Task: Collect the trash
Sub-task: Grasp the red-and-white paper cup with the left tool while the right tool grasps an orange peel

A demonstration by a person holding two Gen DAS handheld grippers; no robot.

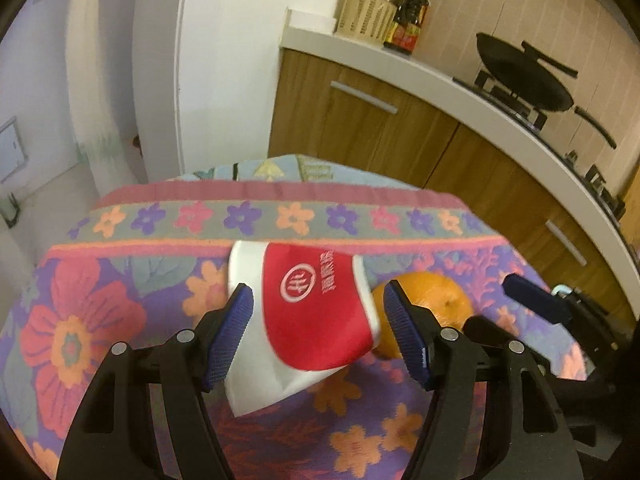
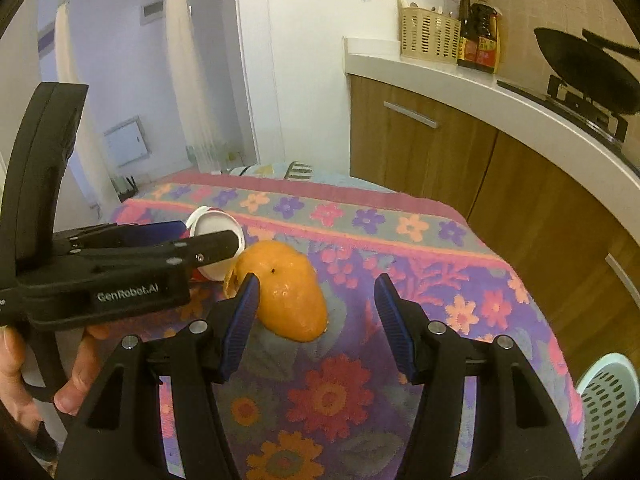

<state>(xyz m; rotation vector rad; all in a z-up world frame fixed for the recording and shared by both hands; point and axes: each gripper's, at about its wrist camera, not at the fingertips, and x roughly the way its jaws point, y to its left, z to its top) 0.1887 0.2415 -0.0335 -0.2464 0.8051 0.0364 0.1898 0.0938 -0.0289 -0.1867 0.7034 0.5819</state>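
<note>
A red and white paper cup lies on its side on the floral tablecloth. My left gripper stands open around it, one pad close to its left edge and the other pad clear of its right side. Just right of the cup sits a piece of orange peel. In the right wrist view the orange peel lies between the open fingers of my right gripper, nearer the left pad and untouched. A hand holds the left gripper at the cup.
A pale blue perforated basket stands below the table's right edge. Behind the table runs a white counter on wooden cabinets, carrying a black wok, sauce bottles and a cream basket.
</note>
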